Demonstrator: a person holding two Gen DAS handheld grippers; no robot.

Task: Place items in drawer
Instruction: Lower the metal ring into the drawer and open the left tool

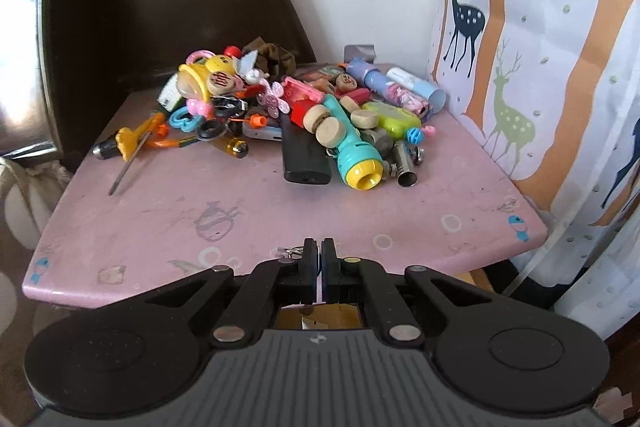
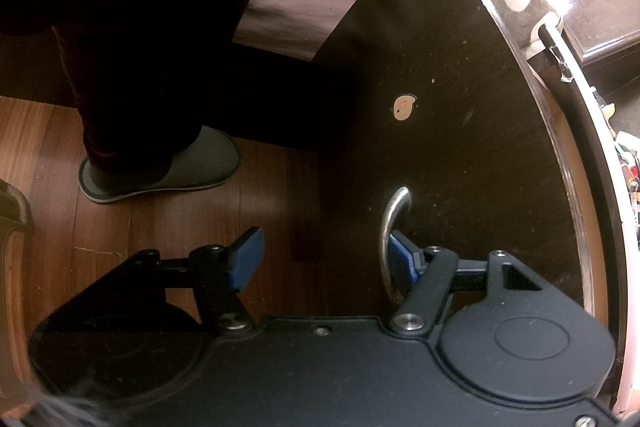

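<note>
Right gripper jaws open, one finger hooked behind curved chrome drawer handle; left gripper jaws pinched a small keyring item; next: pull.

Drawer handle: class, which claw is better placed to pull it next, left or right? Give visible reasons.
Right. The right claw is open, with one finger hooked behind the metal drawer handle. The left claw is shut on a key ring above the pink table.

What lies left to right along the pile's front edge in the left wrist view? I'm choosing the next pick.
Yellow-handled screwdriver → black remote → teal-and-yellow toy flashlight → silver metal tube.
</note>
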